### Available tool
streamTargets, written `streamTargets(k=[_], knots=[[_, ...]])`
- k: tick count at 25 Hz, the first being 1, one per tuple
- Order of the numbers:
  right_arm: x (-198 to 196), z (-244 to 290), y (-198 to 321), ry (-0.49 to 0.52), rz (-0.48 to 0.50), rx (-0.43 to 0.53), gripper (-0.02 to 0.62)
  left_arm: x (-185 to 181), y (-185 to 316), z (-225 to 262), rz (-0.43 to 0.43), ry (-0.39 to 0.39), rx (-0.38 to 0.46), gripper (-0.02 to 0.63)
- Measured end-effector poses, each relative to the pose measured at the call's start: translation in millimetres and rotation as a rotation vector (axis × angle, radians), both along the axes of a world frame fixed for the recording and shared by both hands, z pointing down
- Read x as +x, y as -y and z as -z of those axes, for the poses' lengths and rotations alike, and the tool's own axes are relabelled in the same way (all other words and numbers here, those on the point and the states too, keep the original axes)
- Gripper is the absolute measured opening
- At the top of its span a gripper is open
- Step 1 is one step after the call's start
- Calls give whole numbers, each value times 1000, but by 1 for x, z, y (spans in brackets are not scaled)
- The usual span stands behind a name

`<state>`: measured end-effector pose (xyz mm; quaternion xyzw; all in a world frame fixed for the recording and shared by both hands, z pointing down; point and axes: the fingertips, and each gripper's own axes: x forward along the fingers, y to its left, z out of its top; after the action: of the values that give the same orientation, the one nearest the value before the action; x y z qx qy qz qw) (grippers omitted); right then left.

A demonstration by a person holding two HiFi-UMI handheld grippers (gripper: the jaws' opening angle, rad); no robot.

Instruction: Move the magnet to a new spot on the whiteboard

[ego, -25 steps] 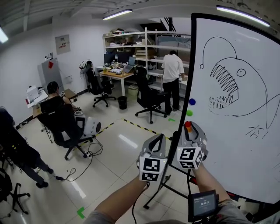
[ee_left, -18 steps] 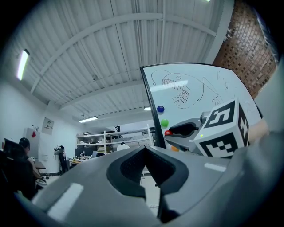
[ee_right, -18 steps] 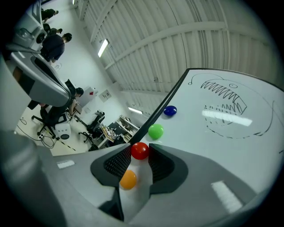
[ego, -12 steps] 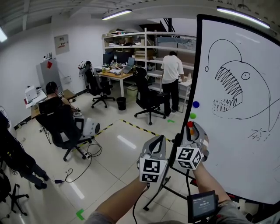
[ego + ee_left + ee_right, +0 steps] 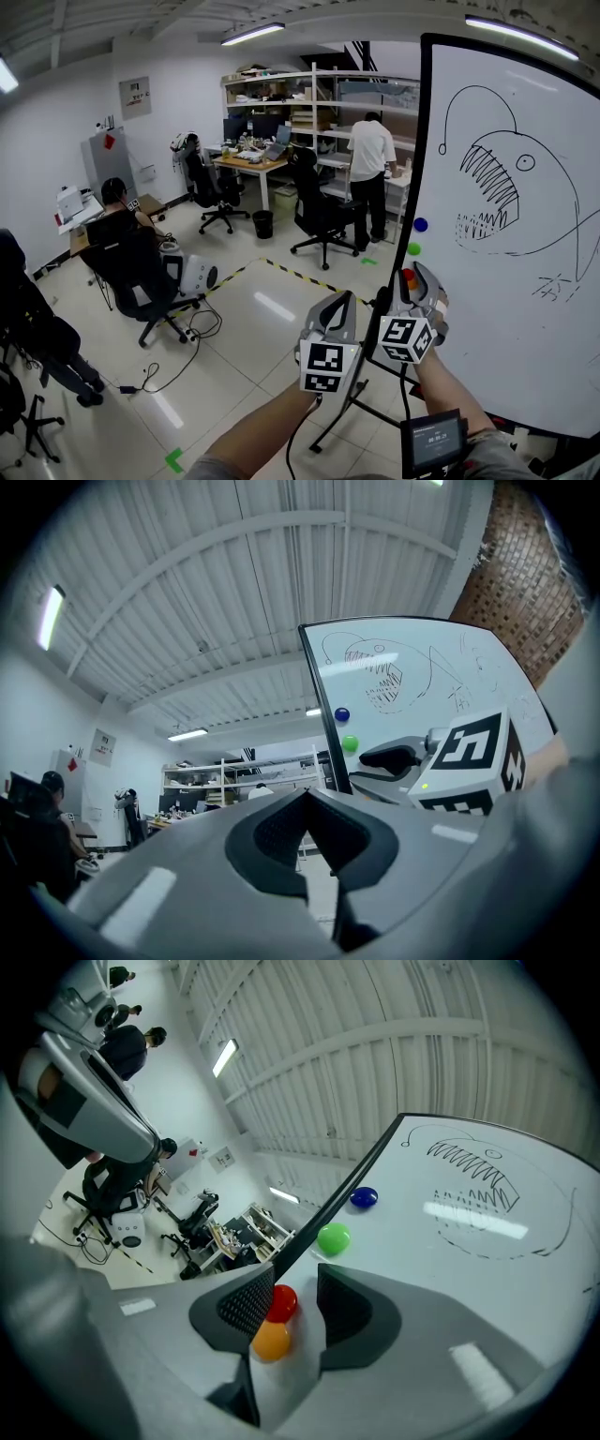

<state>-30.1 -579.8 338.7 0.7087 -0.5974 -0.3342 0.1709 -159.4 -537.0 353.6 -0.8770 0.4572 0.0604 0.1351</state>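
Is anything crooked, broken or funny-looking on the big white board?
Nothing stands out. The white whiteboard looks whole, with a black fish drawing on it. The round blue magnet, green magnet, red magnet and orange magnet sit in a tidy line near its left edge.

The right gripper's (image 5: 296, 1299) opening jaws straddle a red magnet (image 5: 281, 1303), apparently unclamped, with an orange magnet (image 5: 271, 1341) just nearer, on the whiteboard (image 5: 450, 1251).

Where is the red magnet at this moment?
In the right gripper view, the red magnet sits on the whiteboard near its left edge, between the opening jaws of the right gripper, just above the orange magnet and below the green magnet.
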Motion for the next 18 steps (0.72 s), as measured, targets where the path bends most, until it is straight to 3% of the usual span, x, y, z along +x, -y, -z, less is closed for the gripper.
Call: streamTargets(k=[9, 18], knots=[[-1, -17, -10, -28, 38, -37, 184, 8, -1, -3, -8, -1, -6, 0], [0, -22, -8, -84, 3, -40, 126, 13, -1, -3, -25, 5, -13, 0]])
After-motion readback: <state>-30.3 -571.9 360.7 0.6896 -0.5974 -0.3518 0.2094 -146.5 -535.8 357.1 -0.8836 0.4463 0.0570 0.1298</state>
